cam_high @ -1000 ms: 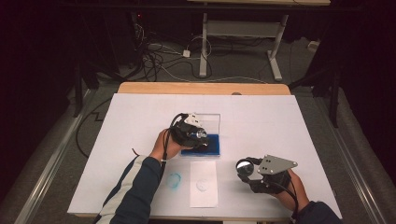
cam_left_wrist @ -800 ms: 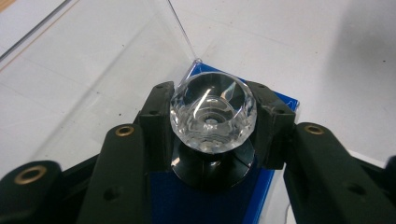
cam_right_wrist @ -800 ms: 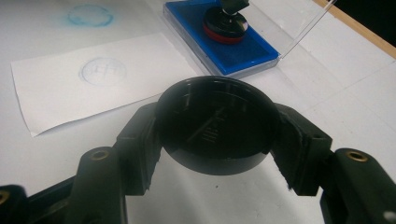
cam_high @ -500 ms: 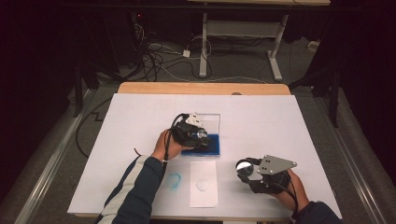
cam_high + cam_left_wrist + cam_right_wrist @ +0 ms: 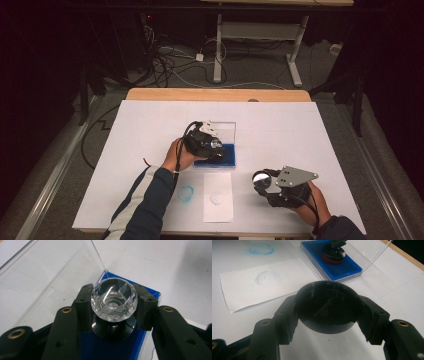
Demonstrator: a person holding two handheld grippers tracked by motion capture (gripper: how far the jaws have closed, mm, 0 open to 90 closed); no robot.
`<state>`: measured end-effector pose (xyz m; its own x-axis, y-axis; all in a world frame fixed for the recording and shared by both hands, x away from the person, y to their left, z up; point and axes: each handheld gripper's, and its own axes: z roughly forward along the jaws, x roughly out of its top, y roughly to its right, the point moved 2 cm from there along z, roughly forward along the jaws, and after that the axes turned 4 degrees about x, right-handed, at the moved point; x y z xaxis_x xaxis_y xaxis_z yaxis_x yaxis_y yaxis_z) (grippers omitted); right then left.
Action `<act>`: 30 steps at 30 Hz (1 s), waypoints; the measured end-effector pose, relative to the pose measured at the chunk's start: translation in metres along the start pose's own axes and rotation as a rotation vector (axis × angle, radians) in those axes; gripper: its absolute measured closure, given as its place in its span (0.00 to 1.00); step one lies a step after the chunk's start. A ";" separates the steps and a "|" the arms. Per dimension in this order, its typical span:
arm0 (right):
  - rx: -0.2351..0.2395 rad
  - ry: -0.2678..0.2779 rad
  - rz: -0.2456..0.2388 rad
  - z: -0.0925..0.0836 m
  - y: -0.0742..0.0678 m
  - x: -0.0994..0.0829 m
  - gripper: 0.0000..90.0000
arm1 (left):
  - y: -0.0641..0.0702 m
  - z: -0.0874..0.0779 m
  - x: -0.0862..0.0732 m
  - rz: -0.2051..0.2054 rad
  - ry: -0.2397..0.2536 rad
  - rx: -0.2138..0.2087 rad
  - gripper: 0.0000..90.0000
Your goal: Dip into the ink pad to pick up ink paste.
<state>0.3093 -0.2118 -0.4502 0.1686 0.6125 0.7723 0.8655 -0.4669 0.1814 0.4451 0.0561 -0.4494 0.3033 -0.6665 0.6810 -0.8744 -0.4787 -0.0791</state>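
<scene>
Currently: no change since a second ago | left gripper fingers clamped on stamp, pressed on ink pad | right gripper fingers clamped on cap | inking underway, paper next

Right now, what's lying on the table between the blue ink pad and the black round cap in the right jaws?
In the right gripper view, bare white table lies between the ink pad and the cap; the stamped paper sheet sits off to one side.

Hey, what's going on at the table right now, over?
Left gripper shut on stamp, pressing it on blue ink pad. Right gripper shut on black cap, off to the side. Stamped paper lies nearby; nothing in the way.
</scene>
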 end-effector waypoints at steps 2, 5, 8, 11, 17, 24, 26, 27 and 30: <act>0.001 -0.002 0.000 0.000 0.000 0.000 0.42 | -0.001 0.000 0.000 -0.006 0.004 -0.005 0.61; 0.003 -0.002 0.000 0.000 0.000 0.000 0.42 | 0.000 0.000 0.001 -0.007 -0.002 -0.002 0.61; 0.003 -0.001 -0.002 0.000 0.000 0.000 0.42 | 0.000 0.000 0.000 -0.008 -0.004 -0.004 0.61; 0.004 -0.002 0.001 0.000 0.000 0.000 0.42 | 0.000 0.000 0.000 -0.006 -0.007 -0.004 0.61; 0.002 -0.001 0.004 0.000 0.000 0.000 0.42 | -0.001 -0.001 0.000 -0.009 -0.009 -0.007 0.61; 0.002 0.002 0.006 -0.001 0.001 0.000 0.42 | 0.000 -0.005 0.003 0.001 -0.024 0.006 0.61; 0.001 0.002 0.008 -0.001 0.001 0.000 0.42 | -0.003 -0.011 0.005 -0.006 -0.008 0.010 0.61; 0.001 0.003 0.008 -0.001 0.001 0.000 0.42 | -0.004 -0.014 0.007 -0.005 -0.003 0.012 0.61; 0.002 0.005 0.007 -0.001 0.001 0.000 0.42 | -0.009 -0.028 0.012 -0.009 0.019 0.029 0.61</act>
<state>0.3097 -0.2133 -0.4491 0.1721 0.6058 0.7768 0.8651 -0.4701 0.1750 0.4463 0.0686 -0.4204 0.3031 -0.6514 0.6956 -0.8605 -0.5007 -0.0939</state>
